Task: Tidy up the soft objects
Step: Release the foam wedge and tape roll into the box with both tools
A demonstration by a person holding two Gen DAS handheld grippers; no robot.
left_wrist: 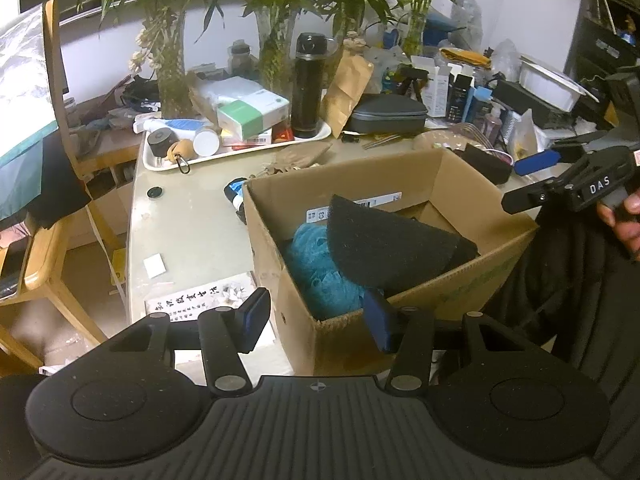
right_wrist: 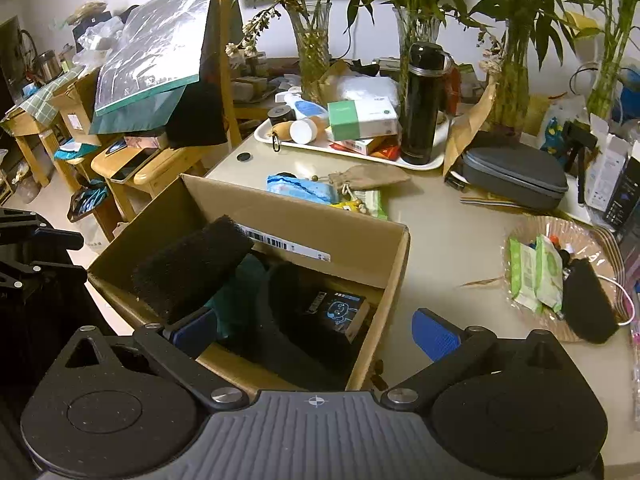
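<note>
An open cardboard box [left_wrist: 460, 276] sits near the front edge of the pale table [left_wrist: 180, 224], and inside it a rough black sponge [left_wrist: 384, 248] leans on a fluffy blue bath pouf [left_wrist: 320, 276], with a small dark packet [right_wrist: 340, 312] in the box's right corner. The left gripper [left_wrist: 316, 316] is at the box's near left corner with its blue pads partly apart and nothing between them, and the right gripper [right_wrist: 316, 334] hangs over the box's near edge, spread wide and holding nothing. Behind the box, toward the back edge, a white tray [right_wrist: 344, 148] carries a black flask [right_wrist: 422, 104] and a green-and-white box [right_wrist: 362, 118], and a plate of wet-wipe packs [right_wrist: 536, 276] lies by the right edge.
</note>
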